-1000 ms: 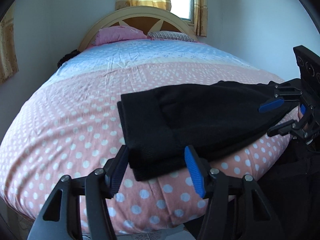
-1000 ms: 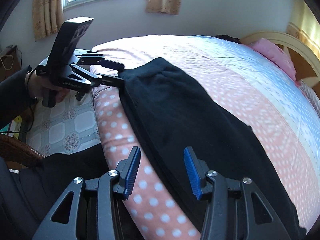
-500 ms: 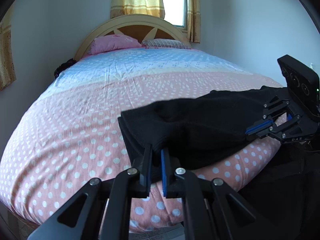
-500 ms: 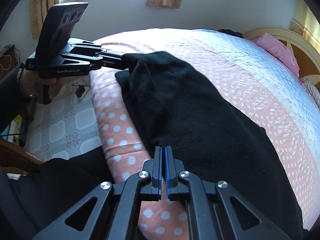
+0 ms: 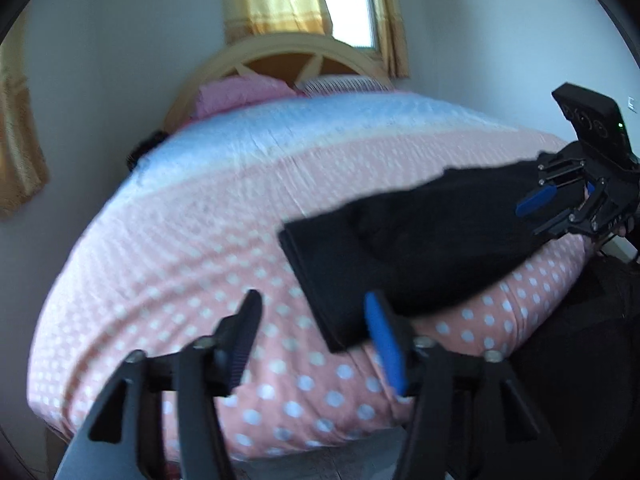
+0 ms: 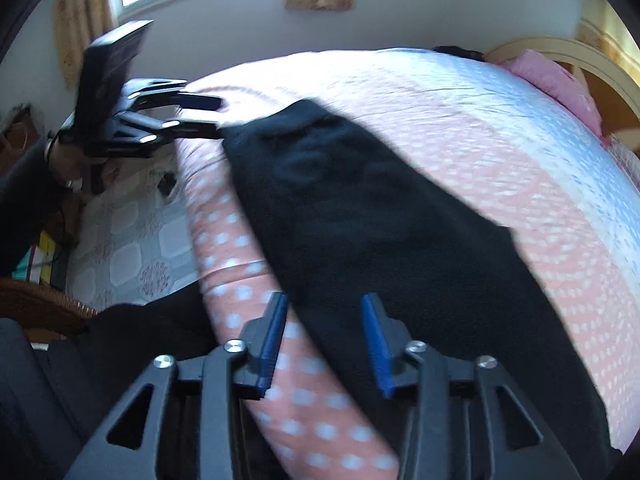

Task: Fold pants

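Blue-padded fingers of the left gripper (image 5: pixel 314 334) stand wide apart, empty, just off the near corner of the folded black pants (image 5: pixel 404 248). The right gripper (image 6: pixel 326 338) is likewise spread wide over the pants' other end at the edge of the pink polka-dot bedspread (image 6: pixel 472 128). Beyond the pants, the bedspread lies bare up to the pink pillow (image 5: pixel 240 94).

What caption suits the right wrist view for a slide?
Open right tool above black pants on the dotted bed.
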{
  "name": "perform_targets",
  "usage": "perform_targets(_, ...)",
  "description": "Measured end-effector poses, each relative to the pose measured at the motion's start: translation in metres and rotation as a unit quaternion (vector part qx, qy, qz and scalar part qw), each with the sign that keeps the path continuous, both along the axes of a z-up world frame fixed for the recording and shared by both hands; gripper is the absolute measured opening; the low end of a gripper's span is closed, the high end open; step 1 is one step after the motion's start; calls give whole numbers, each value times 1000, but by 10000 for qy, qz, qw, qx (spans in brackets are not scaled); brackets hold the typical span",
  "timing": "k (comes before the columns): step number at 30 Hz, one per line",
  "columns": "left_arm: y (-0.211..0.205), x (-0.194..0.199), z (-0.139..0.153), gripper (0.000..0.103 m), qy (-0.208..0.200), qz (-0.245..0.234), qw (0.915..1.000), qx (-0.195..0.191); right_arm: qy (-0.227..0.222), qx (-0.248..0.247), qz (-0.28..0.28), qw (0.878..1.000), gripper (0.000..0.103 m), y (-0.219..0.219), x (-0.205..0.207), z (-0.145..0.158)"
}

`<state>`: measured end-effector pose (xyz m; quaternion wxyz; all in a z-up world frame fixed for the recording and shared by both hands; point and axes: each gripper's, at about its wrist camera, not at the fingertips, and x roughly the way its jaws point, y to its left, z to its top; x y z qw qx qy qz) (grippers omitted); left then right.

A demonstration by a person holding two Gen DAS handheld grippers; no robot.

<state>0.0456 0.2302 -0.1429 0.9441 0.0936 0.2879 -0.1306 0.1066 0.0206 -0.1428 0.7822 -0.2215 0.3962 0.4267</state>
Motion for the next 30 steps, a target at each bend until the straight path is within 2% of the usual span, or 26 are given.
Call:
perform_targets(3,-5,1,17,67,-290,147,9994,-84,78,452,-540,9975,42,-30,32,20)
perform_targets(7,-42,9,22,70,-428,-112,9990,-72,151,815,-1369,9871,42,-56,79,32)
perform_targets(9,-64,20,14,70,-314,-364,9988,-124,458,1007,-1764,9781,42,-63,105,28)
perform_targets(12,-88,34,-5,70,-76,-556,9984,-16,1160,1222,-2193,9610,42,-66,145,8)
perform_targets(16,-103,44,-33,70,443,-688,9965,194,2027,1459,-2360,9391,41,-58,176,-19)
perform_targets(17,-104,44,-41,70,592,-726,9954,215,2215,1507,-2348,9344,30,-54,179,-25)
perform_targets(19,-95,45,-41,71,655,-683,9954,-128,2488,1491,-2302,9289,9,-47,184,-36)
perform_targets(21,-89,48,-41,71,719,-658,9946,-356,2315,1403,-2418,9318,6,-42,185,-40)
perform_targets(24,-92,43,-42,72,577,-655,9959,-223,2043,1300,-2566,9357,5,-39,187,-41)
perform_targets(27,-95,43,-35,72,618,-588,9962,-198,1810,1258,-2405,9453,7,-40,178,-31)
perform_targets(28,-97,40,-30,72,572,-596,9965,-164,1780,1306,-2343,9468,9,-46,171,-26)
perform_targets(30,-102,37,-22,74,436,-646,9969,-143,1665,1397,-2346,9475,26,-67,154,-14)
